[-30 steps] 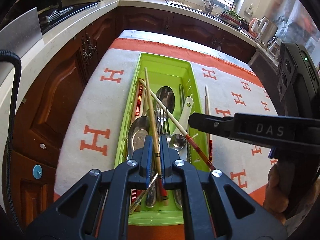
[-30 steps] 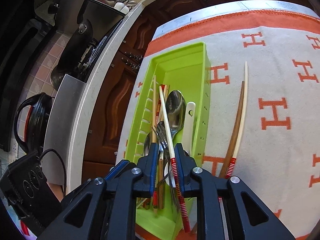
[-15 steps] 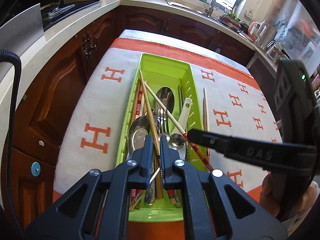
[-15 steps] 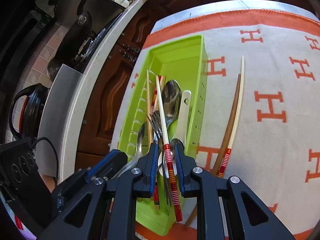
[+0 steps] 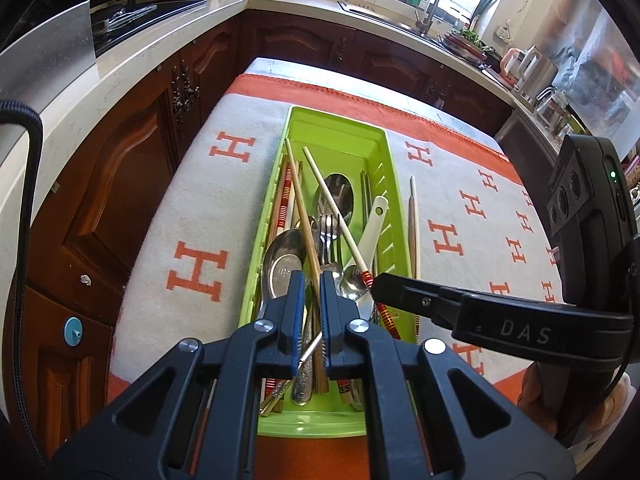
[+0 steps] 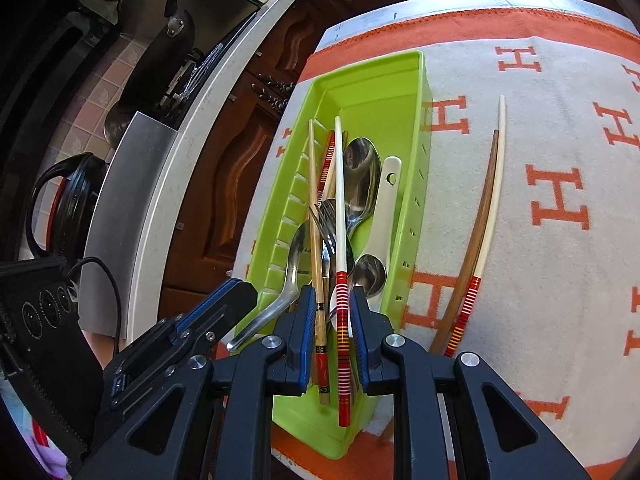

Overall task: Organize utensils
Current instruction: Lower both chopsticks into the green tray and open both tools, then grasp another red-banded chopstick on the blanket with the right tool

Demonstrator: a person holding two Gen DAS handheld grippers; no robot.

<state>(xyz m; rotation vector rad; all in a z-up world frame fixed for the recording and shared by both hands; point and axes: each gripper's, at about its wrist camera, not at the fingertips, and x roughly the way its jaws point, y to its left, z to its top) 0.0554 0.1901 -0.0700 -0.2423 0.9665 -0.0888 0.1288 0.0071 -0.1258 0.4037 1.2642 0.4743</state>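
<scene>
A green utensil tray (image 5: 336, 128) (image 6: 416, 92) lies on the blanket with spoons, forks and chopsticks in it. My left gripper (image 5: 309, 280) is shut on a plain wooden chopstick (image 5: 298, 188) that slants over the tray. My right gripper (image 6: 331, 296) is shut on a cream chopstick with a red-striped end (image 6: 340, 200), held over the tray; it also shows in the left wrist view (image 5: 334, 208). A white ladle spoon (image 6: 386, 208) and steel spoons (image 6: 362, 168) lie in the tray.
Two chopsticks, one brown (image 6: 478, 232) and one cream with red stripes (image 6: 494, 208), lie on the white and orange blanket (image 6: 560, 140) right of the tray. Dark wood cabinets (image 5: 120, 184) and a pale counter (image 5: 132, 56) run along the left.
Both grippers have drawn back and up slightly with their chopsticks. The two held chopsticks have swung to lie more along the tray's length.
</scene>
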